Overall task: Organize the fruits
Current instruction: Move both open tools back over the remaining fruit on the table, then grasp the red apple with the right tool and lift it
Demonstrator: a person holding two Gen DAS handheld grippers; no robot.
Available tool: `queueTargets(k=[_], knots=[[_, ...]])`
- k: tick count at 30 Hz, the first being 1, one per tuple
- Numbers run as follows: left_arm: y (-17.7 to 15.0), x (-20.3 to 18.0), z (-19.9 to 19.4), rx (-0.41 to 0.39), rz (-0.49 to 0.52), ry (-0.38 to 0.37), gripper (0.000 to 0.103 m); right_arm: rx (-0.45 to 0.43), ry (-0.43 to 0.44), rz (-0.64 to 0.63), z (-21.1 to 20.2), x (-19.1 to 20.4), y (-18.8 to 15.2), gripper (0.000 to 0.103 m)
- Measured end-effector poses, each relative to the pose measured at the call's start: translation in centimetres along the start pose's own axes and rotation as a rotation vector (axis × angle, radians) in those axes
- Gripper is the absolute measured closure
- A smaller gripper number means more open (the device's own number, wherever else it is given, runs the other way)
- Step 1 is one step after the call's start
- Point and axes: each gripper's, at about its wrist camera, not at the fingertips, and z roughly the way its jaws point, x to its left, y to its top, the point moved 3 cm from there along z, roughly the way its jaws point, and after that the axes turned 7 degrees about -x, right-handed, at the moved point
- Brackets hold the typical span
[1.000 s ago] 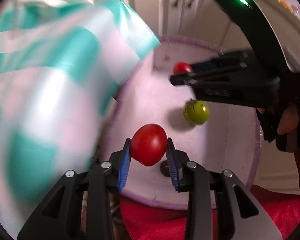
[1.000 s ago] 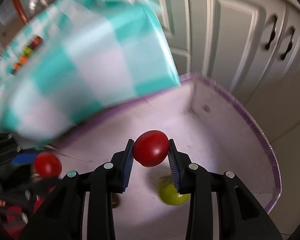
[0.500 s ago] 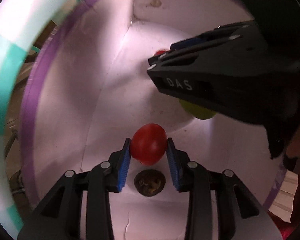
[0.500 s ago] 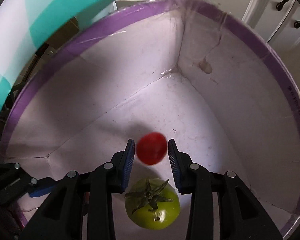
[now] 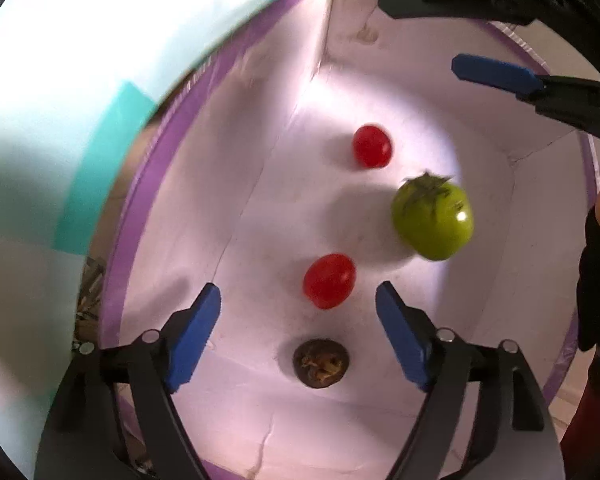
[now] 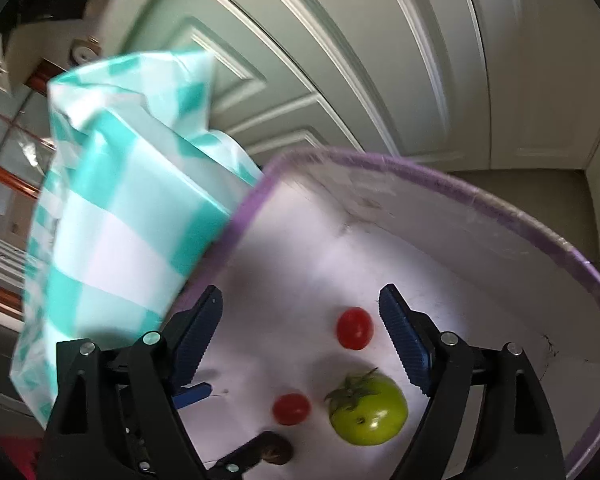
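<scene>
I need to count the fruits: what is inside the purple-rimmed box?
Two red tomatoes, one green tomato and a dark round thing. The checked cloth hides the space beside the box.

Your left claw (image 5: 298, 304) is black plastic, two angled arms ending in fingers with blue ribbed pads (image 5: 194, 336), and a silver screw head (image 5: 151, 336) sits at each pivot, four across the frame. Your right claw (image 6: 300, 320) is built the same: black arms, blue toothed pads (image 6: 404, 340), round silver screws (image 6: 449, 337). From the left wrist camera it appears top right as black bars with one blue pad. At that view's right edge you wear a black glove (image 5: 598, 280) and something dark red (image 5: 592, 428) below it.
</scene>
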Motion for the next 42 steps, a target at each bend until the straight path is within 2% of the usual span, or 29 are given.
queueTargets(k=[3, 6, 9, 11, 13, 15, 17, 19, 21, 23, 27, 28, 31, 34, 37, 39, 42], knots=[[-1.2, -1.0, -2.1, -0.05, 0.072, 0.025, 0.023, -0.054, -0.025, -0.017, -2.4, -0.2, 0.2, 0.018], [-2.5, -2.1, -5.7, -0.178, 0.184, 0.057, 0.019, -0.122, -0.034, -0.008, -4.4, -0.1, 0.8, 0.017], [-3.9, -1.8, -10.5, -0.351, 0.26, 0.119, 0.017, -0.189, -0.046, -0.036, -7.5, 0.9, 0.8, 0.017], [-4.2, -1.0, -14.3, -0.482, 0.263, 0.181, 0.012, -0.236, -0.052, -0.072, -9.1, 2.9, 1.3, 0.017], [-6.3, 0.4, -18.0, -0.602, 0.2, 0.218, 0.011, -0.283, -0.039, -0.128, -10.9, 5.9, 1.7, 0.017], [-7.8, 2.6, -21.5, -0.692, 0.105, 0.226, 0.009, -0.342, -0.007, -0.22, -12.7, 10.6, 2.1, 0.015], [-9.9, 6.1, -25.3, -0.795, -0.017, 0.24, 0.002, -0.406, 0.029, -0.344, -14.4, 16.4, 1.4, 0.015], [-12.6, 10.3, -28.7, -0.887, -0.138, 0.266, 0.001, -0.464, 0.064, -0.451, -15.3, 21.4, 0.4, 0.015], [-14.7, 15.0, -31.5, -0.943, -0.259, 0.3, 0.001, -0.513, 0.109, -0.538, -15.4, 27.1, -0.8, 0.015], [-15.6, 19.0, -33.7, -0.968, -0.356, 0.295, 0.001, -0.501, 0.144, -0.566, -13.8, 31.8, -1.9, 0.015], [-17.1, 28.6, -34.1, -0.97, -0.545, 0.277, 0.001, -0.344, 0.158, -0.517, -7.1, 39.7, -3.1, 0.015], [-17.2, 30.7, -33.9, -0.956, -0.588, 0.29, 0.001, -0.327, 0.155, -0.51, -5.8, 41.1, -3.3, 0.015], [-17.5, 38.4, -32.4, -0.905, -0.768, 0.324, 0.001, -0.29, 0.104, -0.509, -0.3, 45.9, -3.8, 0.015], [-18.3, 45.9, -30.5, -0.832, -0.949, 0.401, 0.001, -0.25, 0.029, -0.573, 5.8, 50.5, -4.7, 0.015], [-19.3, 51.9, -29.6, -0.816, -1.077, 0.444, 0.001, -0.226, -0.022, -0.618, 9.5, 53.3, -5.3, 0.015], [-20.1, 54.7, -29.2, -0.834, -1.139, 0.436, 0.001, -0.215, -0.049, -0.681, 11.7, 55.5, -5.8, 0.015], [-21.4, 57.0, -28.3, -0.866, -1.191, 0.413, 0.002, -0.194, -0.116, -0.844, 14.9, 58.5, -6.7, 0.016]])
